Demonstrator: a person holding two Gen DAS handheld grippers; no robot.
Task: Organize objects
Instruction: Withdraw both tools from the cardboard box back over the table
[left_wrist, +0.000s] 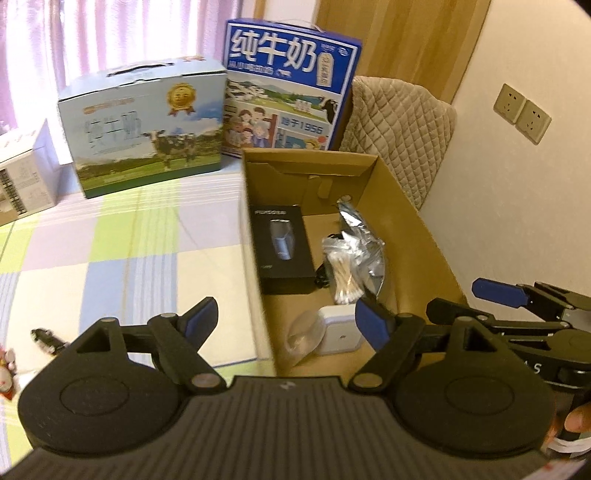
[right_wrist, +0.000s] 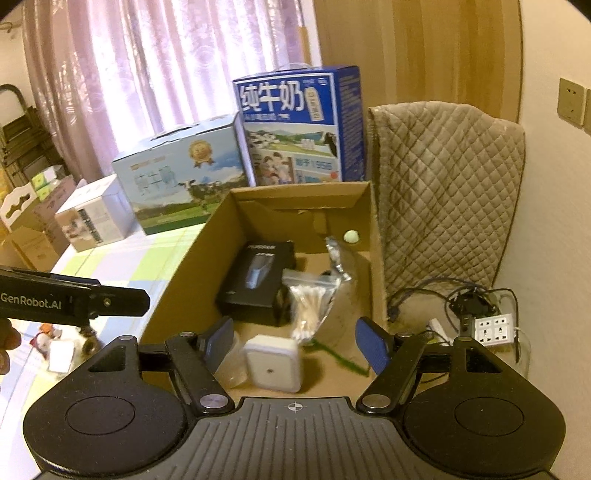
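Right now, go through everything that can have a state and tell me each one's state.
Left gripper: open, empty.
Right gripper: open, empty, over the box.
Cardboard box: open at the top, partly filled.
Black carton: closed, lying flat in the box.
Cotton swab bag: sealed, lying in the box.
Blue milk carton: closed, upright.
Pale milk carton: closed, upright.

cardboard box on table, milk cartons behind

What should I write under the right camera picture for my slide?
Open right gripper hovers over a cardboard box holding a white device.
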